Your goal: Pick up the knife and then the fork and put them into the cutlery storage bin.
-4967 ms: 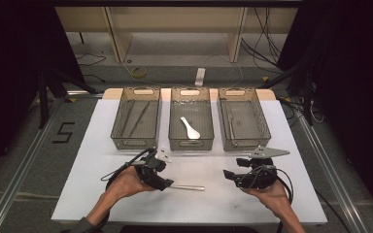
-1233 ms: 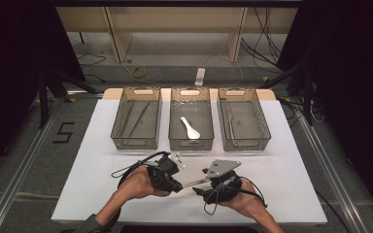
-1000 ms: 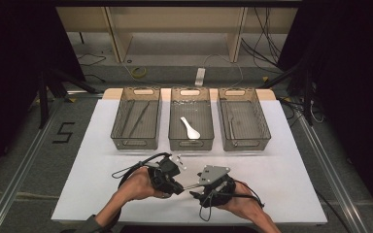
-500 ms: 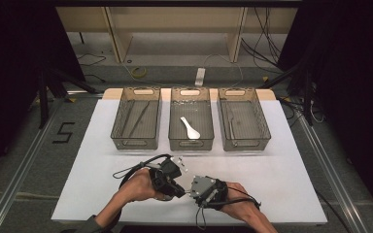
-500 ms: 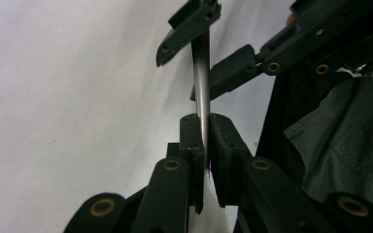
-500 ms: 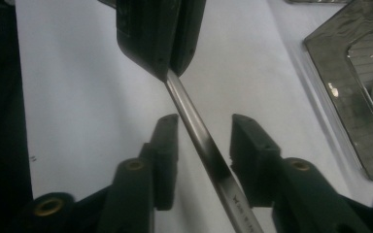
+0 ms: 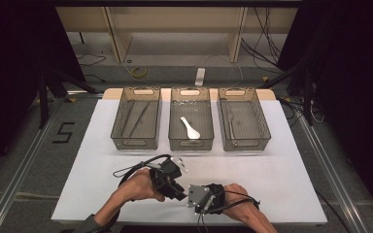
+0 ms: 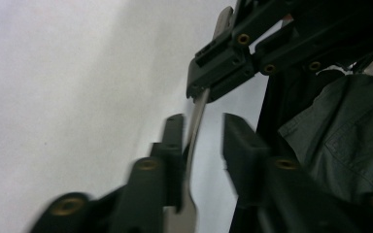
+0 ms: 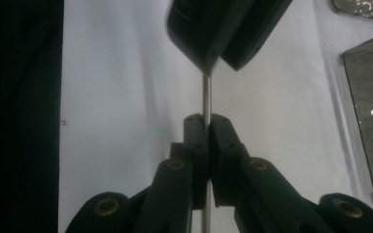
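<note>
Right gripper (image 9: 207, 127) has crossed left, jaws just clamped on the thin metal utensil handle (image 9: 206, 94); left gripper (image 8: 201, 141) jaws just loosening around its end, handle running between both.

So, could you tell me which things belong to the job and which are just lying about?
In hand: metal utensil; right gripper, jaws just closed on it; left gripper, jaws just opening off it.
Lying about: white spoon; left bin; middle bin; right bin.
</note>
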### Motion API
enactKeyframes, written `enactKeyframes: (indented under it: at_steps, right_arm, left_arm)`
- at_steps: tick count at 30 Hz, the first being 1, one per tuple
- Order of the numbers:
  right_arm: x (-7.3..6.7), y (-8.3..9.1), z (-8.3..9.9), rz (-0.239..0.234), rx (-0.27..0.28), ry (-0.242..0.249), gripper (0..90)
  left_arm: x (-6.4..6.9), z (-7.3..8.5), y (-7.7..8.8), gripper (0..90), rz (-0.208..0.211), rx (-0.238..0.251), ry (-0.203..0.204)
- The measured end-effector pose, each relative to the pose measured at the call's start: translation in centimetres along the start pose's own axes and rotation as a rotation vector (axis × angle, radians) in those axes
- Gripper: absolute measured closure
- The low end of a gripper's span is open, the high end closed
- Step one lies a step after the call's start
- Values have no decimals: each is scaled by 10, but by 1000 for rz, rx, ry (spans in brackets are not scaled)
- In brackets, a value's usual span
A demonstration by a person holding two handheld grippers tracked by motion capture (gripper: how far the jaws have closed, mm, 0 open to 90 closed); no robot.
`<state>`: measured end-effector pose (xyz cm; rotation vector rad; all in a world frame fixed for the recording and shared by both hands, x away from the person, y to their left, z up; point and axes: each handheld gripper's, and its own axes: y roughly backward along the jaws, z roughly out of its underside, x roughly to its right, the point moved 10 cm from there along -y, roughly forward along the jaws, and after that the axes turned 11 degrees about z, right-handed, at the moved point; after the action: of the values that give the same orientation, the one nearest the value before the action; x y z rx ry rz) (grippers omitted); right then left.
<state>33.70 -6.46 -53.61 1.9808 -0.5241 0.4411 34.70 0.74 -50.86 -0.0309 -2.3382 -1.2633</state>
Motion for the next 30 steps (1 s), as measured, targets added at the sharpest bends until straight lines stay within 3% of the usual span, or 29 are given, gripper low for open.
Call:
enactKeyframes:
  at_steps: [3,6,12,17,21,27,30]
  right_arm:
    - [4,1,3,5,-10,-48,878]
    - [7,1,7,10,-7,-50,878]
    - [10,3,13,10,-21,-65,878]
    - [16,2,18,25,-34,-78,878]
    - [21,2,26,30,-49,-106,878]
    - [38,2,41,78,-77,-187,878]
    - [47,4,49,98,-94,-243,878]
  left_arm:
    - [-2,-4,4,563,-18,41,-2]
    - [-2,-10,10,494,-29,85,-7]
    - [-12,-14,20,326,-97,150,19]
    - [-14,-18,30,260,-121,206,11]
    - [-21,-20,38,233,-150,278,4]
    - [-26,-21,51,216,-193,384,-4]
    - [-27,-22,60,215,-210,463,-4]
